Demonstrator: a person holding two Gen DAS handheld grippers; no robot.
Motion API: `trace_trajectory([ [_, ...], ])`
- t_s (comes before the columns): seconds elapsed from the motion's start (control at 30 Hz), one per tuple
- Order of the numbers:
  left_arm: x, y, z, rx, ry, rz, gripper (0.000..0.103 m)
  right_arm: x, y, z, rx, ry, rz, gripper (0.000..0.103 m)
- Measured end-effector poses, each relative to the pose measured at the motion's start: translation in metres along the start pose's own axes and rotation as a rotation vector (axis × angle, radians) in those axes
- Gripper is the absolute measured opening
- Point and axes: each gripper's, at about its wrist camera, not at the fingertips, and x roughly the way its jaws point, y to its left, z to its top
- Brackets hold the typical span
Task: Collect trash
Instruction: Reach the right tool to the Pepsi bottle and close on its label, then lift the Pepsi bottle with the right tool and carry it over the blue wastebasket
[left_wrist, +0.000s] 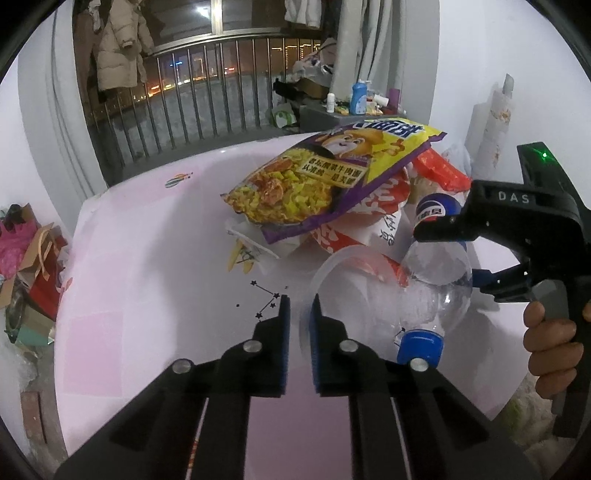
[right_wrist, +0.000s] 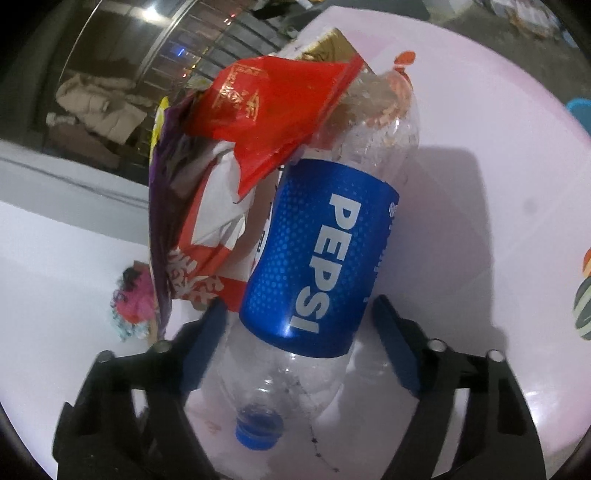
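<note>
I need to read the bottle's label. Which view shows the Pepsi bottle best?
The right wrist view: the Pepsi bottle fills the frame, its label facing the camera. The left wrist view shows it side-on, label partly hidden behind the right tool.

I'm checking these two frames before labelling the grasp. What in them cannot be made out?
- Left wrist view: the Pepsi bottle middle, hidden by the right gripper.
- Right wrist view: whether the right gripper pads touch the Pepsi bottle; the left pad looks close, the right stands off.
- Left wrist view: the clear plastic tub, see-through and partly behind the left gripper.
- Both views: wrappers under the yellow noodle bag, overlapped.
</note>
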Motion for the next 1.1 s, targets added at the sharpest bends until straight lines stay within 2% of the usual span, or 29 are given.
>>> trace_trajectory([
  [0.4, -0.018, -0.004, 0.004, -0.010, -0.041, 0.020, 0.005, -0.010, -0.037, -0.015, 0.066, 0.065, 0.087, 0.061],
  [0.67, -0.037, -0.026, 0.007, 0.029, -0.075, 0.027, 0.005, -0.031, -0.072, -0.026, 0.127, 0.089, 0.163, 0.057],
  [0.77, -0.042, -0.041, 0.011, 0.050, -0.085, 0.009, 0.005, -0.045, -0.089, -0.026, 0.151, 0.077, 0.194, 0.057],
  [0.97, -0.048, -0.090, 0.027, 0.153, -0.122, -0.049, 0.005, -0.085, -0.126, -0.024, 0.188, 0.013, 0.247, 0.057],
  [1.1, -0.042, -0.137, 0.050, 0.223, -0.144, -0.129, 0.005, -0.117, -0.164, -0.019, 0.244, -0.065, 0.291, 0.057],
])
